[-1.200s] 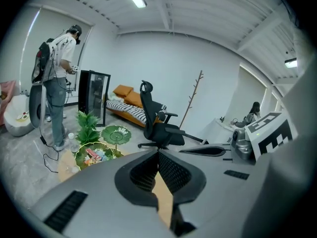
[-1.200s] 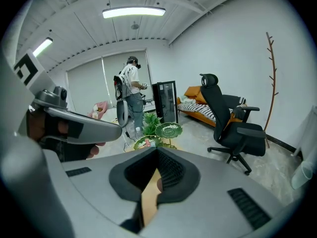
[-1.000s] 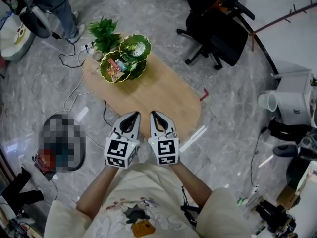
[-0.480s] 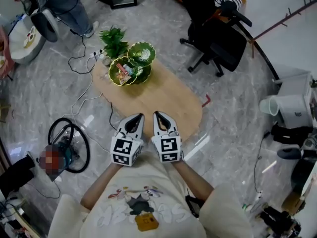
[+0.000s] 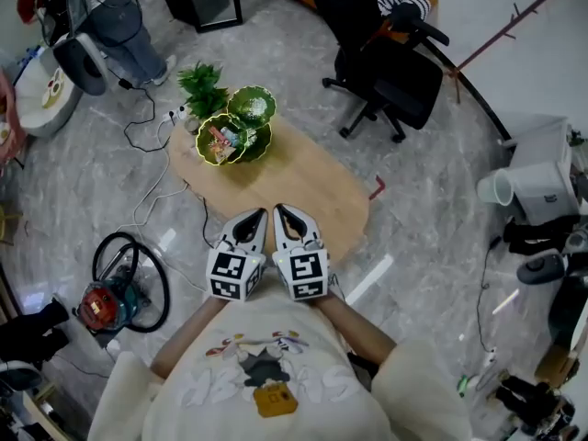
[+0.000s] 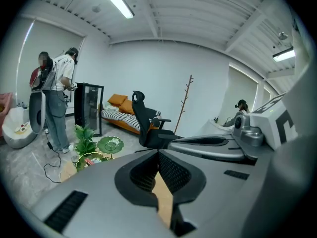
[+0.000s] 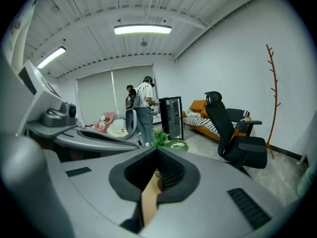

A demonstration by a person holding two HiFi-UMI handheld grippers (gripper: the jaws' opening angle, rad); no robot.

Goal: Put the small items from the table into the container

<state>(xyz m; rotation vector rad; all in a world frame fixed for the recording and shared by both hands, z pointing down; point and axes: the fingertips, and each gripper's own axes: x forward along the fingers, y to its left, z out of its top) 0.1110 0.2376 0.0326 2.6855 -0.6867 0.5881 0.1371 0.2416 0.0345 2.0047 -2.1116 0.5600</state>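
A green leaf-shaped bowl (image 5: 223, 142) at the far left end of the oval wooden table (image 5: 303, 177) holds several small colourful items. A second green bowl (image 5: 253, 106) sits against it, just behind. My left gripper (image 5: 260, 214) and right gripper (image 5: 279, 210) hover side by side over the table's near edge, both shut with nothing between the jaws. In the left gripper view the left gripper (image 6: 158, 153) has its tips together, and the two bowls (image 6: 110, 144) show far ahead to the left. The right gripper (image 7: 157, 150) is likewise shut in its own view.
A potted plant (image 5: 202, 83) stands just behind the bowls. A black office chair (image 5: 386, 67) is beyond the table on the right. Cables and a red machine (image 5: 103, 303) lie on the floor at left. A person (image 5: 115, 16) stands at far left; white equipment (image 5: 537, 182) is at right.
Both grippers have lifted a little, staying side by side and shut. The head view has shifted, so the table and bowls sit slightly differently in the frame.
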